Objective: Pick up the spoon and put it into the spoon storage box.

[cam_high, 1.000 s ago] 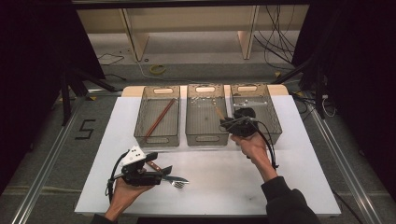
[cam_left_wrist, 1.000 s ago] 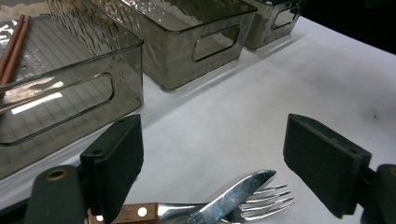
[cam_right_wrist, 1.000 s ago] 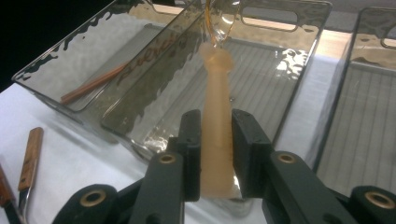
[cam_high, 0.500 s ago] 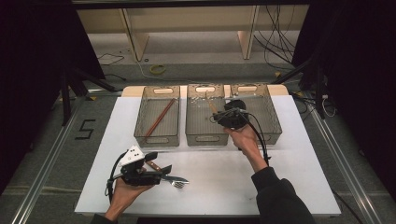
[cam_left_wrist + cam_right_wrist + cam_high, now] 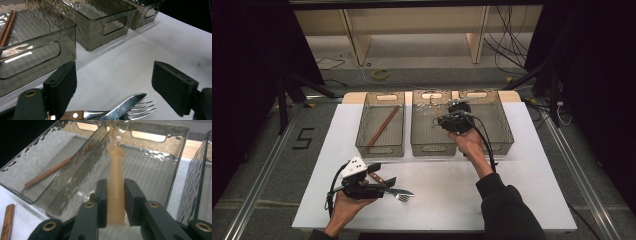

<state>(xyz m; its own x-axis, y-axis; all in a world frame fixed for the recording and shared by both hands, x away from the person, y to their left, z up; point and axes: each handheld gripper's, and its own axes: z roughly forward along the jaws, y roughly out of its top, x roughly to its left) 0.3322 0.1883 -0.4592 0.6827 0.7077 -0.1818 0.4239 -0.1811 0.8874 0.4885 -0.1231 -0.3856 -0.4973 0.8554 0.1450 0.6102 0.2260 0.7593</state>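
right gripper point(image 5: 113, 195) clamped on pale handle of utensil point(image 5: 115, 187) | above middle bin point(image 5: 160, 170) | lower gently, release low | left gripper point(image 5: 113, 82) open, empty, over knife point(image 5: 125, 107) and fork point(image 5: 142, 112)

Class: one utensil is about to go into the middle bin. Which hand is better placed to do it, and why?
Right. Its tongs grip the tan-handled utensil above the middle bin.
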